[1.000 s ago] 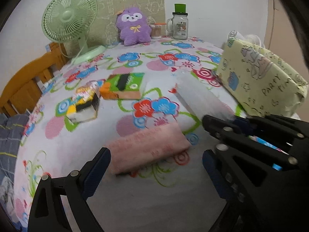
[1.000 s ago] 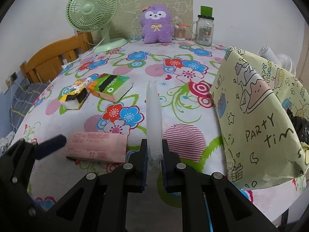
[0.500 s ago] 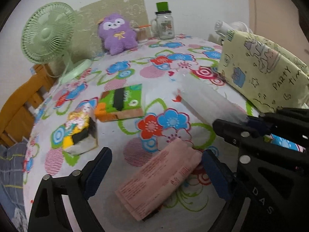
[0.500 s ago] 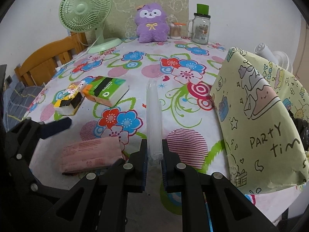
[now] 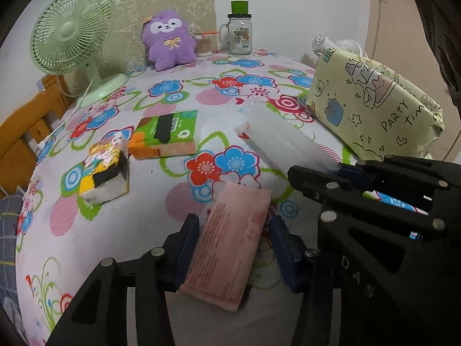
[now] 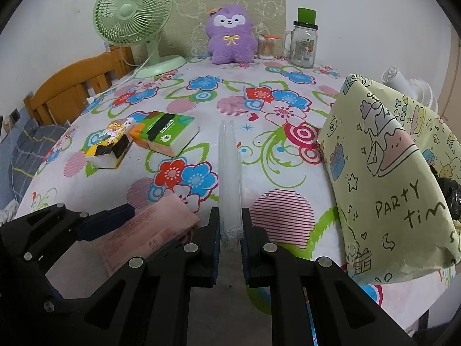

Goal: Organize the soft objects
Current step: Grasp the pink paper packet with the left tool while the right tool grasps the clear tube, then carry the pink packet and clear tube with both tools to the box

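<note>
A pink tissue pack (image 5: pixel 230 248) lies lengthwise between the blue pads of my left gripper (image 5: pixel 233 236), near the table's front edge. The jaws are closing, and both pads meet the pack's long sides. In the right wrist view the pink tissue pack (image 6: pixel 149 230) sits tilted at the lower left. My right gripper (image 6: pixel 230 239) is shut on the near end of a long clear plastic bag (image 6: pixel 229 173), which stands on edge over the tablecloth. A green tissue pack (image 5: pixel 167 132) and a yellow-and-black pack (image 5: pixel 106 167) lie farther left. A purple plush toy (image 5: pixel 170 40) sits at the back.
A yellow "party time" paper bag (image 6: pixel 383 173) stands open at the right. A green fan (image 5: pixel 72 31), a glass jar (image 5: pixel 239 34) with a green lid and a cotton swab pot line the back wall. A wooden chair (image 6: pixel 72 86) stands at the left.
The left jaws have narrowed from wide apart to the pink pack's sides. The left gripper has rolled, so the pack now runs along its fingers. The right gripper has kept still.
</note>
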A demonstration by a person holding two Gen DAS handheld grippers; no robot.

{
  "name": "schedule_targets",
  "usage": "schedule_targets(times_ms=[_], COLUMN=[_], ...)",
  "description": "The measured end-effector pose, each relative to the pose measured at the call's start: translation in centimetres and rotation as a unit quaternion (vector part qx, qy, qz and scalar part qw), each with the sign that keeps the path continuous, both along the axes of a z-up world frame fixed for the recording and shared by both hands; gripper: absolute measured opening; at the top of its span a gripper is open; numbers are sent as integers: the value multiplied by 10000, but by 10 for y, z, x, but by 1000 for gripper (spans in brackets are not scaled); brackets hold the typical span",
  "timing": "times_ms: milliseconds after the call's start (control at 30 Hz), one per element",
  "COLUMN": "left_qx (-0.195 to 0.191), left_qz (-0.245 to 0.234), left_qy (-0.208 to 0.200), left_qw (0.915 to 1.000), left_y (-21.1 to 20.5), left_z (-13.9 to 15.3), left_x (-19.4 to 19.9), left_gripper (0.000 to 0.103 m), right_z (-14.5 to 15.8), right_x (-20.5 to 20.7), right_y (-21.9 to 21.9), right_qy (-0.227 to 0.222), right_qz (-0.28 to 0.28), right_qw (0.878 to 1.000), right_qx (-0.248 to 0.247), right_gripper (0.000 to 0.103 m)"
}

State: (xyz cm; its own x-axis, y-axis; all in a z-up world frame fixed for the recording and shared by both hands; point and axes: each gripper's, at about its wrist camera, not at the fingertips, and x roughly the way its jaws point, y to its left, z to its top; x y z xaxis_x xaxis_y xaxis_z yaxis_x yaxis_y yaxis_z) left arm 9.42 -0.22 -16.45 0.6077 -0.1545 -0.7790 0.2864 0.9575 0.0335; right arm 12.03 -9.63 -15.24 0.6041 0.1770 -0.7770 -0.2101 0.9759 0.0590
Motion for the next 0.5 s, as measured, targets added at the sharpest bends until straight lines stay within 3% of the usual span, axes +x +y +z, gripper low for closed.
schedule_targets(times_ms=[167,500], left_qx=[-155,-115], left_qz=[142,342], left_qy=[123,-37], left_qw=[9997,9993], left_y=[6,1], left_z=[1,9], left_x=[-7,-21], left_gripper=[40,38], right_z=[2,9], right_x=[-7,-19], right_y=[2,4], right_qy=[-20,-107], right_qz=[80,140], right_qw=[10000,9998], right_qx=[24,22], right_gripper=[15,15])
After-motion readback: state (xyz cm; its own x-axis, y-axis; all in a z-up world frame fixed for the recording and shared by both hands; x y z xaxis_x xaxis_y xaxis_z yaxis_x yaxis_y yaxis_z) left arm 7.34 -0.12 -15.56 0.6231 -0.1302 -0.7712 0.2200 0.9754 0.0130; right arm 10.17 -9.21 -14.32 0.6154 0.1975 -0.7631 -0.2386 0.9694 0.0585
